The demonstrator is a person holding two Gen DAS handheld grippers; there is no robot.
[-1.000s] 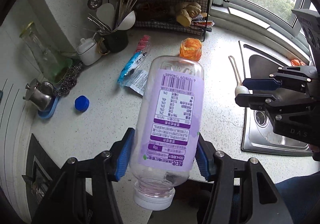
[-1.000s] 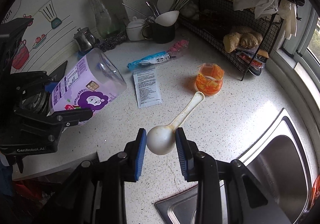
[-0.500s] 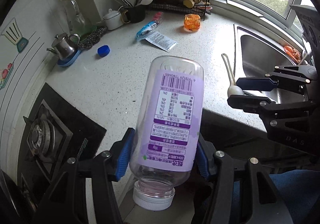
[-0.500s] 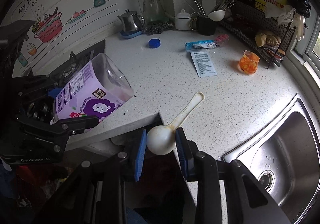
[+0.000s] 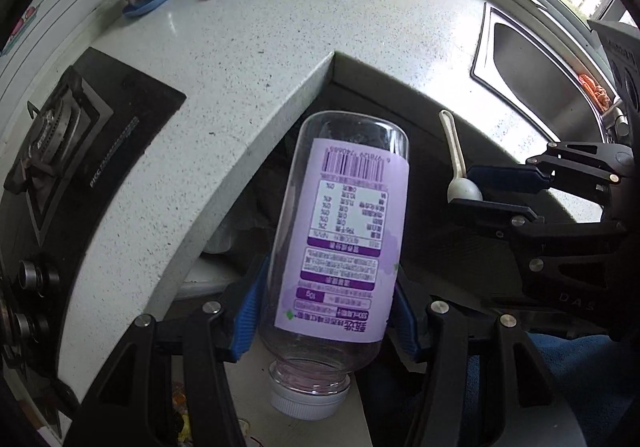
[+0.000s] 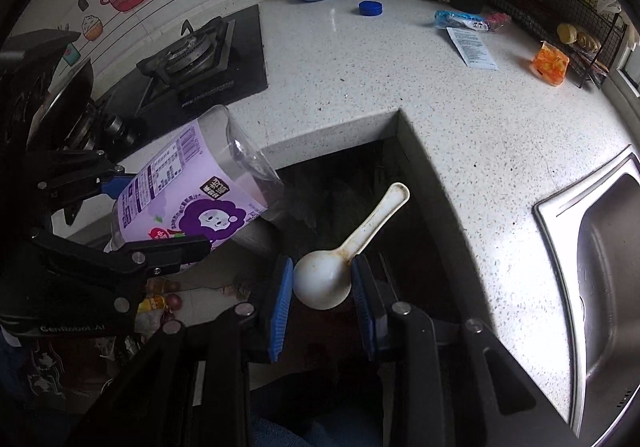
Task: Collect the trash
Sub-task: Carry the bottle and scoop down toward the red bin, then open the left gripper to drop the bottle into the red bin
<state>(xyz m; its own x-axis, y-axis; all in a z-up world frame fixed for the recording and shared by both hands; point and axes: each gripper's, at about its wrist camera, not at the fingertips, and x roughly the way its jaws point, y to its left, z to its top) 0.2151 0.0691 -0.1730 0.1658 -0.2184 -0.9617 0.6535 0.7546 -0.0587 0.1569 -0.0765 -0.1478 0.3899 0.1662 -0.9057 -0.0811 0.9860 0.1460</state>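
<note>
I have two pieces of rubbish in hand and neither is binned yet: my left gripper (image 5: 326, 311) is closed halfway on the clear plastic bottle with a purple label and white cap (image 5: 340, 243), cap towards me, and my right gripper (image 6: 322, 289) is pinched narrowly on the bowl of the white plastic spoon (image 6: 340, 259), handle pointing away. Both hang over the dark recess in the corner of the speckled white worktop (image 5: 256, 59), clear of its edge. I cannot make out a bin in that gap, though some bright scraps show low down at the left of the right wrist view, so I judge the drop is close but not made. Left on the worktop are the blue bottle cap (image 6: 370, 8), the blue and pink wrapper (image 6: 464, 21), the white printed sachet (image 6: 472, 49) and the crumpled orange packet (image 6: 551, 64), all well away near the back. Compared with a second ago, both hands have drawn back from over the worktop and sunk towards the recess; the stove and the worktop's front edge have come into view, the grips look unchanged, and the remaining litter lies where it was.
</note>
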